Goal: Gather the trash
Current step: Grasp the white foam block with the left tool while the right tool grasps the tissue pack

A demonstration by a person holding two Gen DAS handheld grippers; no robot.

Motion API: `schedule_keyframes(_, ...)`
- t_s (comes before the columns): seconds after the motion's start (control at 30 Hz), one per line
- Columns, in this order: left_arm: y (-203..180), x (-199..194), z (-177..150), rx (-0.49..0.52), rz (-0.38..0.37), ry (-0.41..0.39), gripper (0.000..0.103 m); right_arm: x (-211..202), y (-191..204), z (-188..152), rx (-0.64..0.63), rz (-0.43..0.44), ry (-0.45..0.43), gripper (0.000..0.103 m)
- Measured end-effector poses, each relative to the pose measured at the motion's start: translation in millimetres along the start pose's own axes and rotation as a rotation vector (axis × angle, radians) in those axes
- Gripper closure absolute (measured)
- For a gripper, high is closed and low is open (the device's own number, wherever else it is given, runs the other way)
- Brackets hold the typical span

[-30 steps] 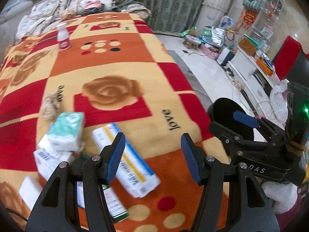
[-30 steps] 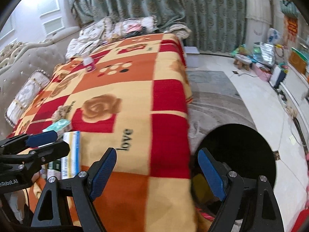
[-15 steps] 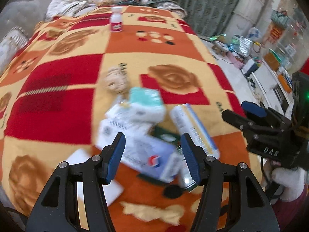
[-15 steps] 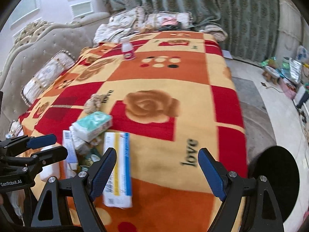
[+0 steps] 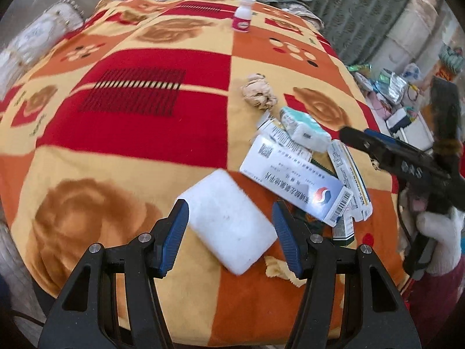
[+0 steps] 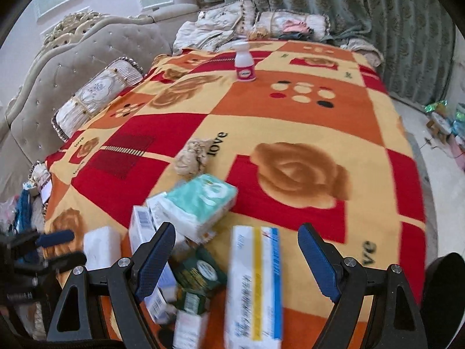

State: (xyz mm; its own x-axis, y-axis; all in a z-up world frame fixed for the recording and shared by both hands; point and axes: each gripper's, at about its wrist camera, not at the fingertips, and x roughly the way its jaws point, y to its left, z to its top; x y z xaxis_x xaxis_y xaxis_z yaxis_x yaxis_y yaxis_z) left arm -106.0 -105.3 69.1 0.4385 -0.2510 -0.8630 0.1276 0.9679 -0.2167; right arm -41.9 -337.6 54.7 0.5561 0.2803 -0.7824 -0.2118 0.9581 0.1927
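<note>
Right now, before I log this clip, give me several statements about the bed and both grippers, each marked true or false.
1. Both the left gripper and right gripper have open jaws holding nothing. True.
2. The small white bottle lies on its side. False: it stands upright, far up the blanket.
3. The white foam block lies below the left jaws. True.
4. The crumpled paper ball sits on top of the teal tissue pack. False: it lies on the blanket beyond the pack.

Red-orange-yellow rose-patterned blanket [image 6: 290,116]; white foam block [image 5: 229,218]; teal tissue pack [image 6: 203,197]
</note>
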Motion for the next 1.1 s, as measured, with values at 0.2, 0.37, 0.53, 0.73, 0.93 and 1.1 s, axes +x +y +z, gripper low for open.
schedule_keyframes(0.2,10,12,-7,-0.095,-0.045,0.025,0.044,31,10,19,0.059,0.058,0.060,0.019)
schedule_keyframes(0.37,12,20,-9,-0.136,-0.022,0.006,0.042,54,20,26,0.054,0.061,0.103,0.019)
schedule_keyframes(0.53,6,22,-8,-0.116,0.014,-0.026,0.035,67,20,30,0.070,0.071,0.129,0.018)
schedule_keyframes(0.73,10,36,-8,-0.128,0.012,-0.007,0.030,74,21,34,0.067,0.082,0.144,0.018)
schedule_keyframes(0.93,15,33,-11,-0.099,-0.027,-0.001,0.035,78,22,25,0.042,0.107,0.152,0.035)
schedule_keyframes(1.1,19,22,-7,-0.111,-0.066,-0.013,0.038,60,25,23,0.003,0.119,0.101,0.039)
